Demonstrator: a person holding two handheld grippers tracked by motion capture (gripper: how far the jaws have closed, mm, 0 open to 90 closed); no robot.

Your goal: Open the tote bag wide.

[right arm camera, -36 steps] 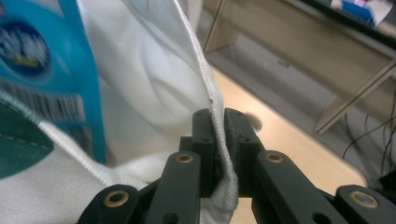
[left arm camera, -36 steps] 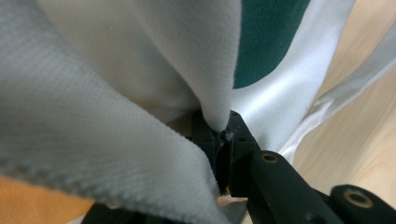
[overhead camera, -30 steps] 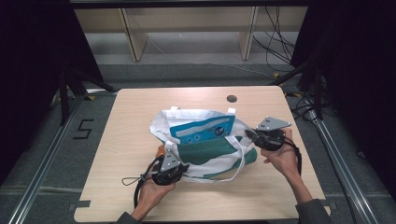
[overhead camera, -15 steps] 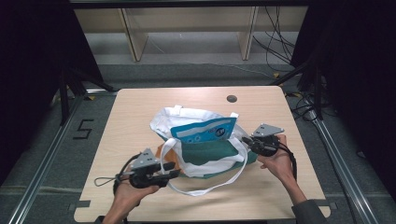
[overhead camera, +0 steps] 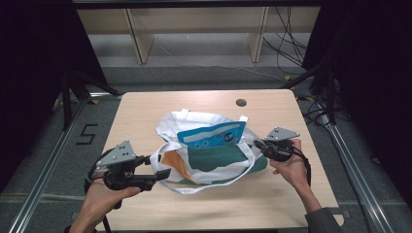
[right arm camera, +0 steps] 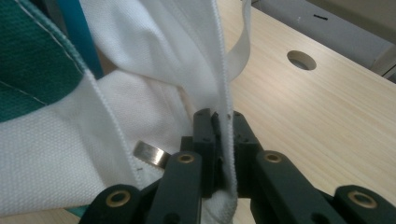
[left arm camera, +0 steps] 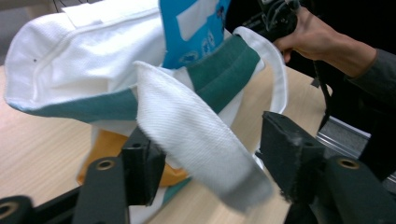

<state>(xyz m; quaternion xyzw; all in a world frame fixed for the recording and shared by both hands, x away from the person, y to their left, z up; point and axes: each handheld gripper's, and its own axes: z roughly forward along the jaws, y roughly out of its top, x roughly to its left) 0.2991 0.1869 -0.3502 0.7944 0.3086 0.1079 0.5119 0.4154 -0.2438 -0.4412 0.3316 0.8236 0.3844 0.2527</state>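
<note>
Surface point(overhead camera: 145, 116): pale wood, tote bag point(overhead camera: 209, 155) mid-surface.
Left hand-held gripper point(left arm camera: 210, 172): jaws just opening, white strap point(left arm camera: 196, 135) loose between.
Right hand-held gripper point(right arm camera: 223, 140): pinching bag's edge.

The left gripper point(overhead camera: 163, 171) is held at seven o'clock, its jaws just opened and parted; the right gripper point(overhead camera: 256, 144) is kept clamped at four o'clock
</note>
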